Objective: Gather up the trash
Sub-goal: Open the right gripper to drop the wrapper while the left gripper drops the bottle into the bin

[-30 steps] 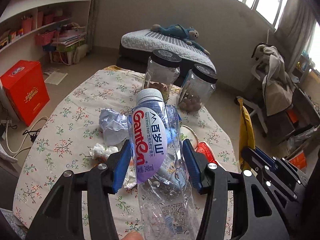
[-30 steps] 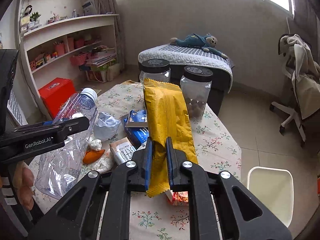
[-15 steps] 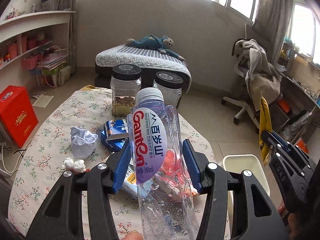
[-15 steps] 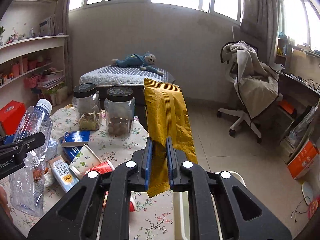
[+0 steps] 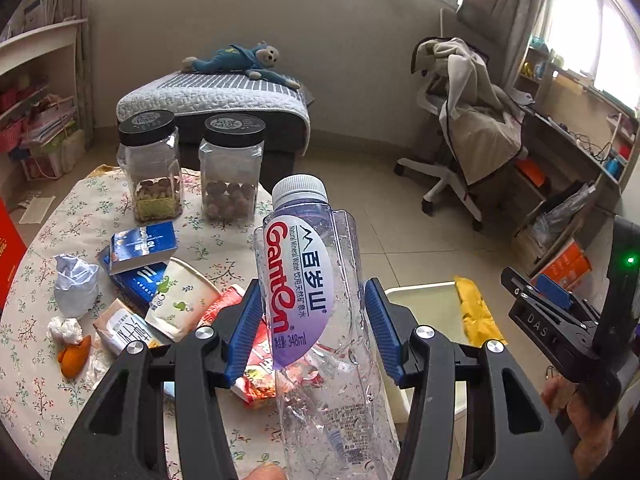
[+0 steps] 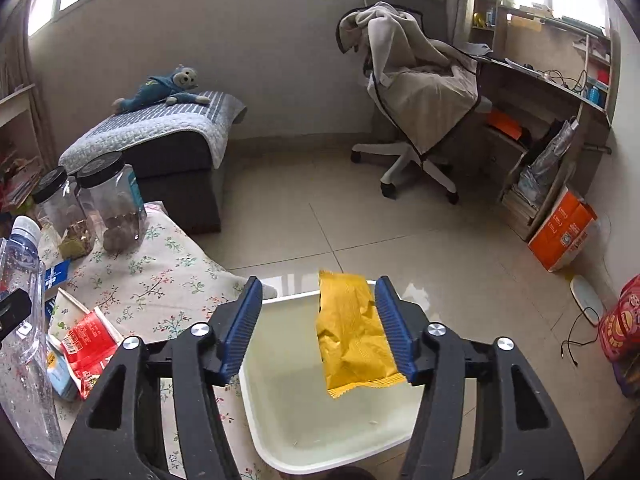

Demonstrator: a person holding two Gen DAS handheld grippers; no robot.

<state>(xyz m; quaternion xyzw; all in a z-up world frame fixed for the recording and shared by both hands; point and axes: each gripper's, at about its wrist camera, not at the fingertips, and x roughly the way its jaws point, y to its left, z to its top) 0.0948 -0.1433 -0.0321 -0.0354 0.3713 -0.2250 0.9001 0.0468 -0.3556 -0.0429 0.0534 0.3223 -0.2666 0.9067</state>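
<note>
Table (image 5: pixel 48 364), floral cloth, carries the remaining litter: two lidded jars (image 5: pixel 232 168), blue cartons (image 5: pixel 140 256), paper cup (image 5: pixel 180 300), red wrapper (image 5: pixel 256 376), crumpled tissue (image 5: pixel 76 284).

White bin (image 6: pixel 320 432) on the floor just beside the table edge, seemingly empty inside.

Water bottle (image 5: pixel 316 304): clear thin plastic, capped, crumpled lower down, droplets inside. Judged very light, springy, walls slick; best taken across the labelled mid-body, where it is stiffest. Left hand-held gripper (image 5: pixel 316 328) pinches it there, jaws partly spread, blue pads pressed to both sides, bottle upright above the table edge beside the bin.

Yellow snack wrapper (image 6: pixel 352 336): thin foil film, limp, near weightless, likely to flutter. Right hand-held gripper (image 6: pixel 320 328) over the bin, jaws opening; wrapper hangs between them, against the right-side pad and clear of the other, not pinched. Judged to be dropping into the bin.
</note>
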